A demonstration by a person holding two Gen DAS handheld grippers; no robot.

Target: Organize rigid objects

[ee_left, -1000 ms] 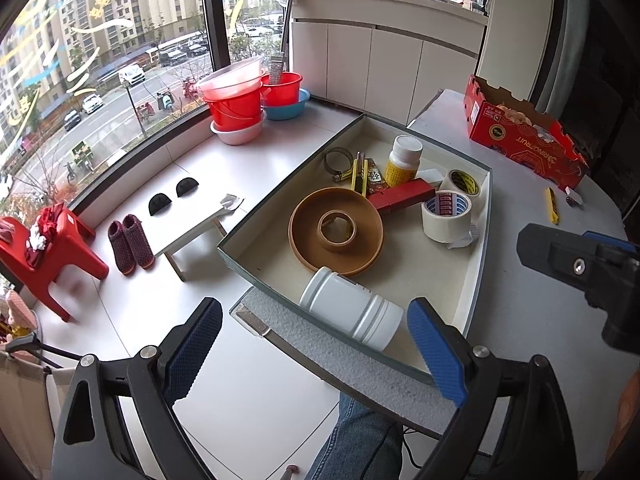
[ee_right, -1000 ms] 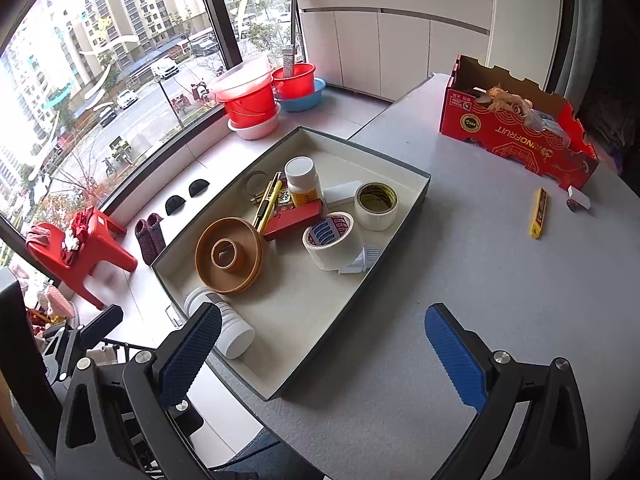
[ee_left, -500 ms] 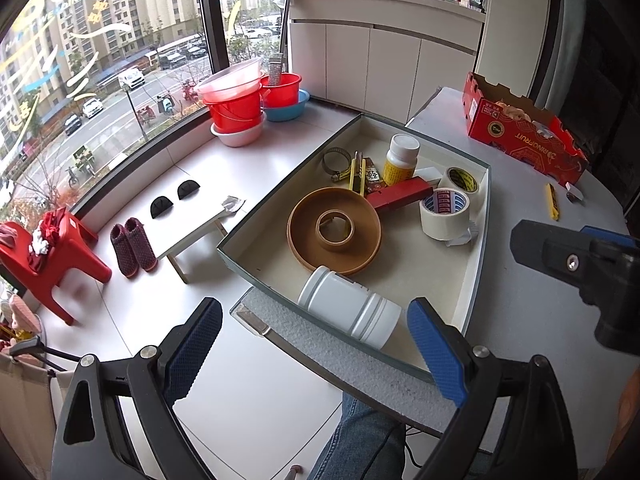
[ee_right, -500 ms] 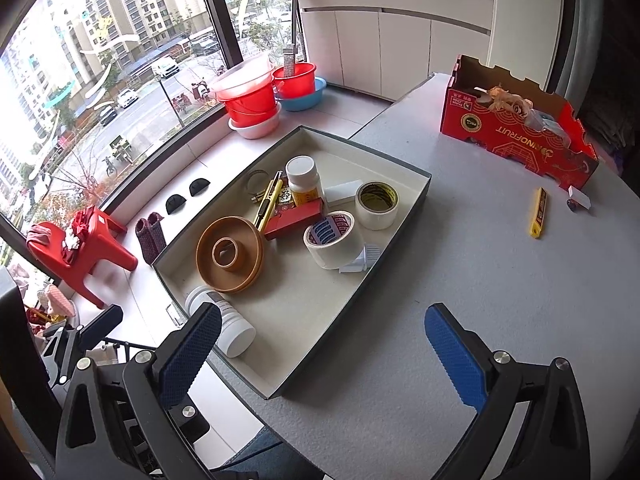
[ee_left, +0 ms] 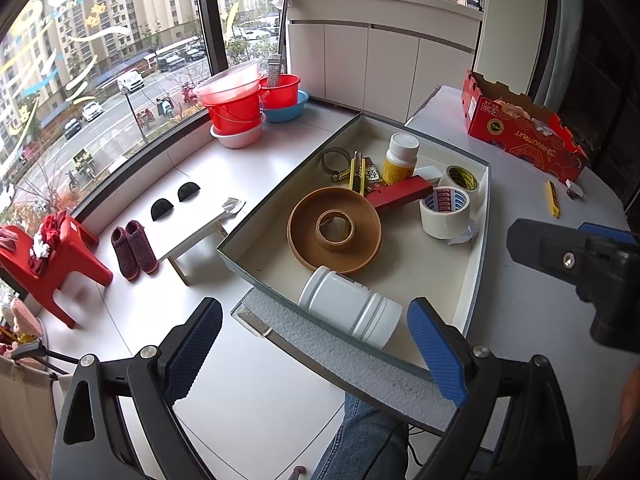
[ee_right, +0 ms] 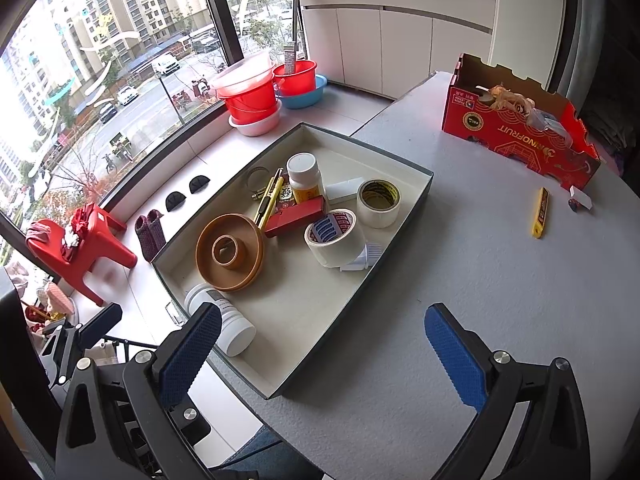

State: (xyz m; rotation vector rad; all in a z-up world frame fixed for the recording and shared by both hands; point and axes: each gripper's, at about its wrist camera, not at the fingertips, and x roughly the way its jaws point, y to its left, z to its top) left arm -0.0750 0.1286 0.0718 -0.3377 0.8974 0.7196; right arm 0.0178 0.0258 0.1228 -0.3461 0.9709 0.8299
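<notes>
1. Right wrist view: my right gripper point(ee_right: 320, 356) hung spread wide and empty above the shallow cream tray point(ee_right: 416, 200).
2. The yellow utility knife point(ee_right: 539, 212) lay well beyond it on the grey table point(ee_right: 460, 272).
3. My left gripper point(ee_left: 316, 348), also gaping, faced the white plastic jar point(ee_left: 352, 308).

White jar point(ee_left: 350, 309) lies inside the tray point(ee_left: 478, 276).

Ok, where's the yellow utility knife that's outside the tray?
The yellow utility knife lies on the grey table, right of the tray, just in front of the red cardboard box near a small white item.
</notes>
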